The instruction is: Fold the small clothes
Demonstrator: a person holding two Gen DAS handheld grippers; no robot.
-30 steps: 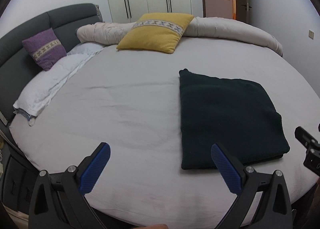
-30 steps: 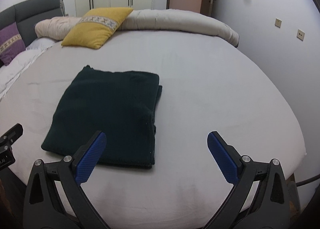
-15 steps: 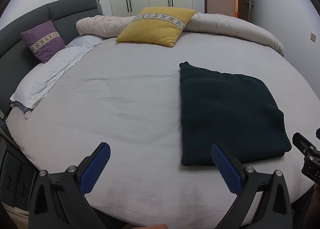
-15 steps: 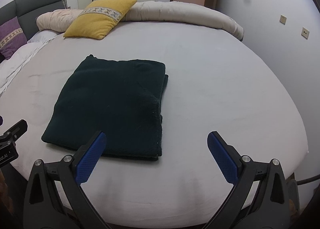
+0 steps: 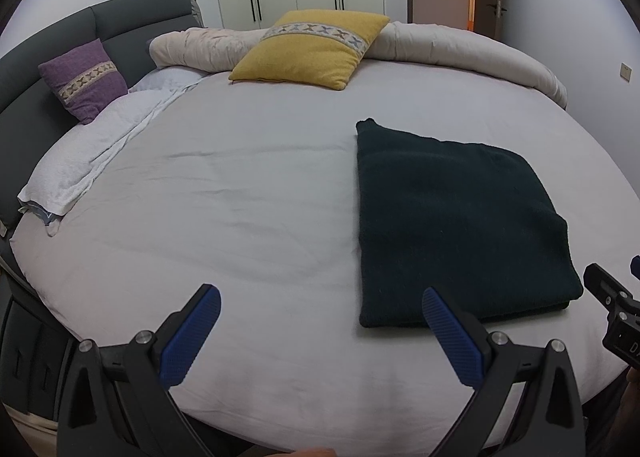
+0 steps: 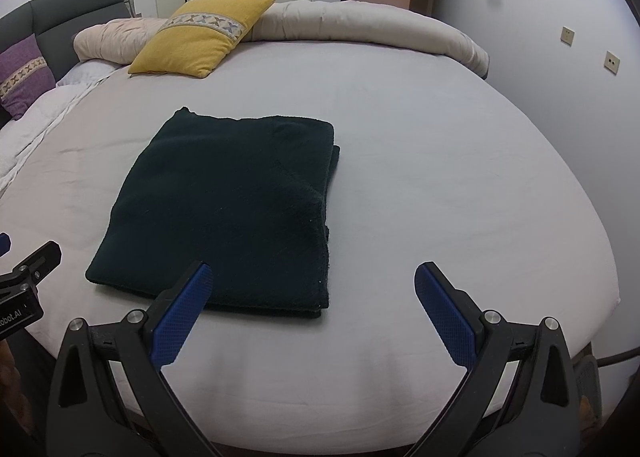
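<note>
A dark green garment (image 5: pixel 452 217) (image 6: pixel 228 209) lies folded into a flat rectangle on the round bed (image 5: pixel 240 197) (image 6: pixel 440 177), near its front edge. My left gripper (image 5: pixel 320 311) is open above the bed's front edge, to the left of the garment, its right fingertip over the cloth's near left corner. My right gripper (image 6: pixel 310 283) is open too, just in front of the garment's near right corner, with its left fingertip over the near hem. Neither holds anything. Part of the right gripper's body (image 5: pixel 612 309) shows in the left wrist view.
A yellow cushion (image 5: pixel 312 49) (image 6: pixel 200 41) and a rolled beige duvet (image 5: pixel 460 53) (image 6: pixel 360 25) lie at the bed's far side. A purple cushion (image 5: pixel 82 79) leans on the grey headboard (image 5: pixel 100 23) at left, with white bedding (image 5: pixel 96 149) below it. Wardrobes and a doorway stand behind.
Both grippers have risen and tilted so the garment sits lower and closer in both views. The garment has not moved and both grippers stay open.
</note>
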